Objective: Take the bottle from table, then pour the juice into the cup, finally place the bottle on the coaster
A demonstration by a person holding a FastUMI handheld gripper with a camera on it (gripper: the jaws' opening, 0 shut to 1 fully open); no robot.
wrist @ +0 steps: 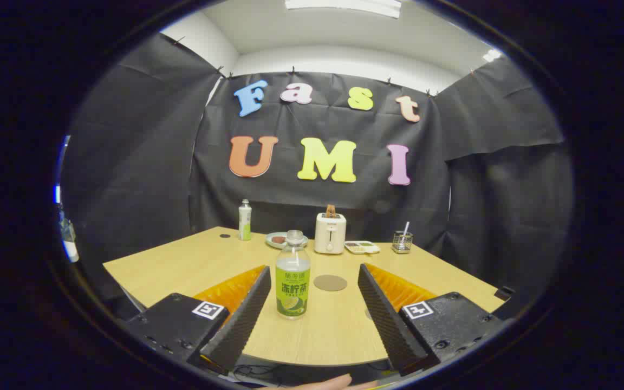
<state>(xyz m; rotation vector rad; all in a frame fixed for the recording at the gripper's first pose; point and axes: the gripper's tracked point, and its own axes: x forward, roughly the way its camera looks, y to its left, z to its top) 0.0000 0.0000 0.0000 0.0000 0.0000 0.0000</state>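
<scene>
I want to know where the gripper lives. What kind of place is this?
Probably a small recording booth, not a real kitchen: black cloth walls surround one wooden table set with a toaster and juice bottle. The gripper has its jaws open.

I see a clear bottle (293, 275) with a green label and grey cap on the light wood-grain surface (193, 260), a round brown coaster (330, 283), and a cream toaster (330, 233) (brown slice on top).
</scene>
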